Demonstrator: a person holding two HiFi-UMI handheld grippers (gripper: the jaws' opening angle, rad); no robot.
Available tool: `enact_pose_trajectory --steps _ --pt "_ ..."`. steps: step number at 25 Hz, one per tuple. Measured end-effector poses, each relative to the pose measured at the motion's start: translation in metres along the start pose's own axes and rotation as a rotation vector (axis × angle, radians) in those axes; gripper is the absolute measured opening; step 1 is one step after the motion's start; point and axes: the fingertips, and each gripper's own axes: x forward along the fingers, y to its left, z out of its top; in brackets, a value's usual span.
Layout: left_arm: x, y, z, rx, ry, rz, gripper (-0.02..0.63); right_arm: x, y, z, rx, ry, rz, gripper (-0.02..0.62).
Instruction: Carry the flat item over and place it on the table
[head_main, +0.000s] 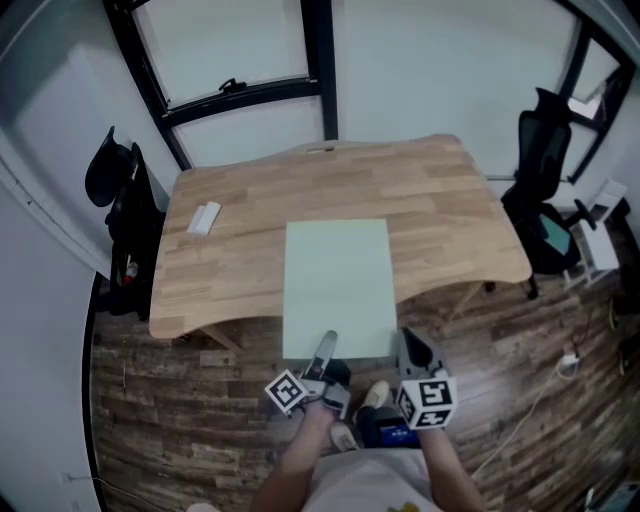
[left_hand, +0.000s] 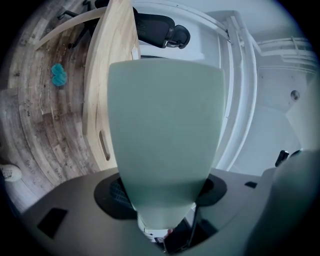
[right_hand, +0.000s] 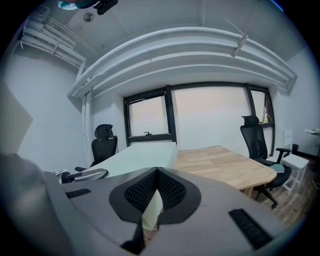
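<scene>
A pale green flat sheet (head_main: 338, 285) stretches over the wooden table (head_main: 450, 200), and its near end overhangs the table's front edge. Both grippers hold that near end: my left gripper (head_main: 326, 345) at the left corner, my right gripper (head_main: 408, 342) at the right corner. In the left gripper view the sheet (left_hand: 165, 125) runs straight out from between the shut jaws of my left gripper (left_hand: 162, 200), with the table (left_hand: 112, 50) beyond it. In the right gripper view my right gripper (right_hand: 152, 205) pinches the sheet's edge (right_hand: 142, 157). Whether the sheet rests on the tabletop or hangs just above it I cannot tell.
A small white object (head_main: 204, 218) lies on the table's left part. A black office chair (head_main: 545, 200) and a white stand (head_main: 598, 235) are at the right, another black chair (head_main: 125, 200) at the left. Windows run behind the table. The floor is wood plank.
</scene>
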Motion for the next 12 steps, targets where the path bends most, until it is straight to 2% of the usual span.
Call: enact_pose_trajectory --steps 12 --pt "-0.006 0.031 0.001 -0.010 -0.015 0.050 0.284 0.018 -0.005 -0.022 -0.004 0.064 0.028 -0.002"
